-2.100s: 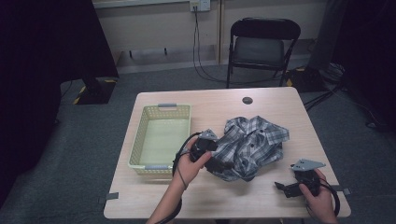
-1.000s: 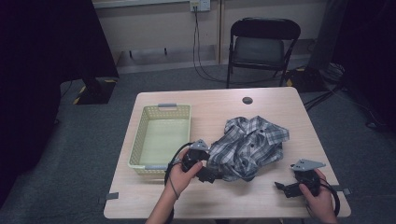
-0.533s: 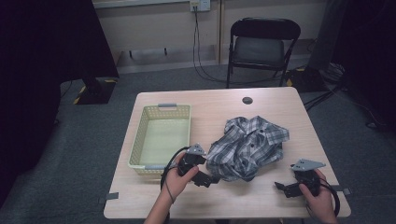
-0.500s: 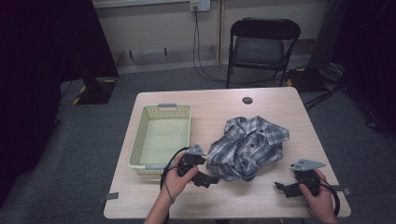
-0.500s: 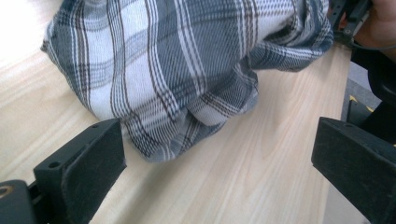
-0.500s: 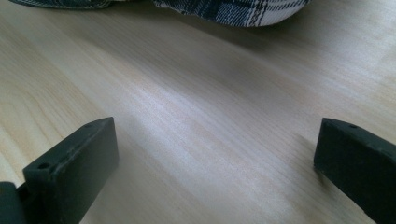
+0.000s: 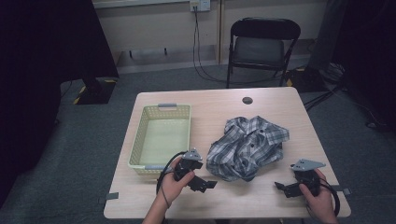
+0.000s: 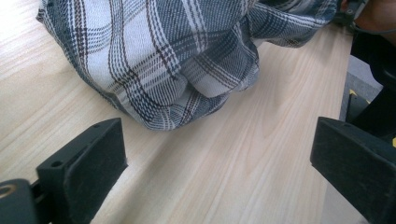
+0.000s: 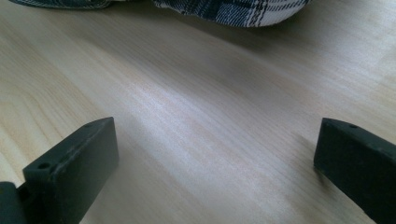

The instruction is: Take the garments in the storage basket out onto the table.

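Plaid shirt [image 7: 247, 147], crumpled at frame centre on the tabletop [image 7: 261, 200], looks soft and light; both claws, left claw [image 7: 205, 184] and right claw [image 7: 281, 187], are open and empty, so pinch the bunched lower-left fold [image 8: 187, 100].

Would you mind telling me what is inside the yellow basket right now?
The yellow basket looks empty: its bare floor shows. The plaid shirt lies crumpled beside it on the table. The strip behind the basket's near wall is hidden.

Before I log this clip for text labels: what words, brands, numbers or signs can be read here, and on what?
None can be read.
Plaid shirt: pattern only, no tag showing.
Yellow basket: plain.
Left gripper and right gripper: no legible marking.
Wall outlet: too small to tell.
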`<state>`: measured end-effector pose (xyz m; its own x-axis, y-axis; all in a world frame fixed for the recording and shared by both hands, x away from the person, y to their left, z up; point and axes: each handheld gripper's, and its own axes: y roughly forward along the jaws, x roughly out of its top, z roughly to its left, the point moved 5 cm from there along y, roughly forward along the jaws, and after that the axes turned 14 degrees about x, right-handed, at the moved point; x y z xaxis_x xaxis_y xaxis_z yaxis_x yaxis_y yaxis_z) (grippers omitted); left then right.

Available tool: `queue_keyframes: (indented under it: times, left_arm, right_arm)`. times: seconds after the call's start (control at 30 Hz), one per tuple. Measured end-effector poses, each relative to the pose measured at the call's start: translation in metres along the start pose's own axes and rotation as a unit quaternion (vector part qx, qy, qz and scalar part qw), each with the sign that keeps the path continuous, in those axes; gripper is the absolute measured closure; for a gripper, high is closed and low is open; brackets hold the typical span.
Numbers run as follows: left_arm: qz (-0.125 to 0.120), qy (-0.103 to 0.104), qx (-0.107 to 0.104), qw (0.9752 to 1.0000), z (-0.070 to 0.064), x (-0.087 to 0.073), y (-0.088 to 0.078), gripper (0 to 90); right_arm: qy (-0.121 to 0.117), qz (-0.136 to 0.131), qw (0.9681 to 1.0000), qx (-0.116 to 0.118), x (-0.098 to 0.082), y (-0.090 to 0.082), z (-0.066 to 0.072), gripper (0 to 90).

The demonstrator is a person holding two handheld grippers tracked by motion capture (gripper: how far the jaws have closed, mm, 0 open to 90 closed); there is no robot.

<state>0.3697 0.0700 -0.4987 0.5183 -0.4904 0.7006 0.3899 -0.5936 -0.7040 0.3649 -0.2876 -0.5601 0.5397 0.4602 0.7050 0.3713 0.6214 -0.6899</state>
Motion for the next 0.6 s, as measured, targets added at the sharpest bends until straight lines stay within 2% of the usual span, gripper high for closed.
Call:
queue_keyframes:
  times: [0.6]
  left_arm:
    - [-0.003,0.021,-0.004,0.9998,-0.007,-0.013,-0.008,2.6]
  right_arm:
    - [0.000,0.000,1.0000,0.000,0.000,0.000,0.000,0.0]
